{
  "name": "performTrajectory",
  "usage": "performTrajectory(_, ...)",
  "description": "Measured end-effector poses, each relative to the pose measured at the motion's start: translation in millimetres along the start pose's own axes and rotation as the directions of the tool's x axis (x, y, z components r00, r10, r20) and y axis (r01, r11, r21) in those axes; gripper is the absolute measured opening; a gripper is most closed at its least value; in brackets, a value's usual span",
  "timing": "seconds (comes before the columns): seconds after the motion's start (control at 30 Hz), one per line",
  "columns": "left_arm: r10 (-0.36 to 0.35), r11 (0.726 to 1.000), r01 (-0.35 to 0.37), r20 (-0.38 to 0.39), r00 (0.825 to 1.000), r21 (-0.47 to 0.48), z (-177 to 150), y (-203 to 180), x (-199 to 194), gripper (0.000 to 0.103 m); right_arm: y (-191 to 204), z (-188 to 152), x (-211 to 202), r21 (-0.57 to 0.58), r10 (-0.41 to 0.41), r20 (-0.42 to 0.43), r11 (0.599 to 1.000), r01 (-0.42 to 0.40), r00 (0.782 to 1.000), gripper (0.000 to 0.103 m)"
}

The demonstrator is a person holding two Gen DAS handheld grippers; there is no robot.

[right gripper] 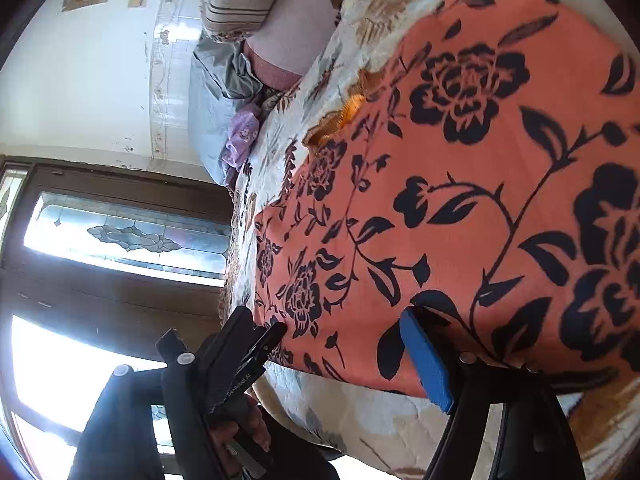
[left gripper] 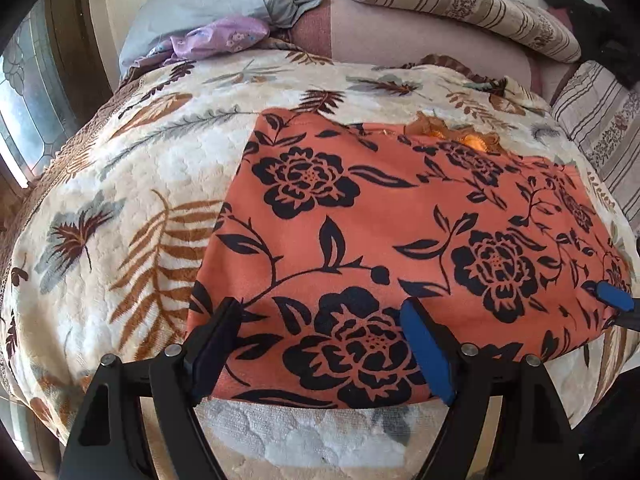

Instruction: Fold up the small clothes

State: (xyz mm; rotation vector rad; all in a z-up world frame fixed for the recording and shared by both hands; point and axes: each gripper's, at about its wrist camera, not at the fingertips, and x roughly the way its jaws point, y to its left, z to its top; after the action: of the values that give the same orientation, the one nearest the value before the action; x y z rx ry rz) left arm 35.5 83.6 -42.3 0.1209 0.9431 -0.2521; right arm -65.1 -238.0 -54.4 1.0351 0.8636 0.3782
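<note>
There, the orange floral garment (left gripper: 400, 220) lay flat on the bed's leaf-print blanket (left gripper: 120, 200); both the left claw (left gripper: 320, 320) and right claw (right gripper: 344, 332) stood apart over its near edge.

My left gripper (left gripper: 316, 322) and right gripper (right gripper: 336, 344) share black angular arms, silver round screws and blue finger pads (left gripper: 426, 354), with white lettering on one handle.

The right tool (right gripper: 332, 344), fingers spread apart, straddles the near edge of the orange floral garment (right gripper: 460, 200) filling the frame's right side on the bed blanket (right gripper: 360, 412).
</note>
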Motion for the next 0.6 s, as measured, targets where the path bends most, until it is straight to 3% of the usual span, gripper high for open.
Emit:
performTrajectory(0.1, -0.014, 0.999, 0.015, 0.015, 1.0, -0.029, 0, 3, -3, 0.084, -8, 3, -19, 0.0, -0.038, 0.054, 0.999, 0.038, 0.998, 0.08)
performTrajectory(0.17, 0.013, 0.999, -0.015, -0.066, 0.998, -0.037, -3, 7, 18, 0.084, -41, 8, -20, 0.086, -0.132, 0.05, 0.988, 0.128, 0.99, 0.08)
performTrajectory(0.23, 0.009, 1.0, -0.01, -0.054, 0.998, -0.025, -5, 8, 17, 0.084, -58, 11, -30, 0.182, -0.047, 0.081, 0.983, 0.031, 0.996, 0.078)
performTrajectory(0.37, -0.012, 0.998, 0.014, 0.053, 0.999, -0.053, -4, 16, -14, 0.084, -36, 13, -61, 0.079, -0.033, 0.142, 0.997, 0.021, 0.989, 0.08)
performTrajectory(0.4, 0.01, 0.999, -0.008, 0.039, 0.999, -0.053, -5, 19, -10, 0.084, -40, 14, -67, 0.082, -0.058, 0.159, 0.996, 0.045, 0.985, 0.08)
performTrajectory(0.47, 0.074, 0.994, -0.079, -0.068, 0.995, -0.077, -10, 30, 17, 0.085, -69, 18, -72, 0.154, -0.161, 0.158, 0.979, 0.137, 0.974, 0.08)
performTrajectory(0.5, 0.049, 0.992, -0.061, -0.106, 0.993, -0.108, -13, 37, 26, 0.087, -84, 19, -74, 0.198, -0.134, 0.159, 0.975, 0.102, 0.978, 0.077)
performTrajectory(0.53, 0.028, 0.99, -0.039, -0.076, 0.997, -0.139, -13, 42, 21, 0.087, -89, 18, -81, 0.231, -0.092, 0.182, 0.972, 0.048, 0.979, 0.077)
performTrajectory(0.6, 0.043, 0.986, -0.051, -0.055, 0.998, -0.156, -11, 44, 8, 0.087, -73, 16, -97, 0.189, -0.134, 0.219, 0.978, 0.092, 0.966, 0.08)
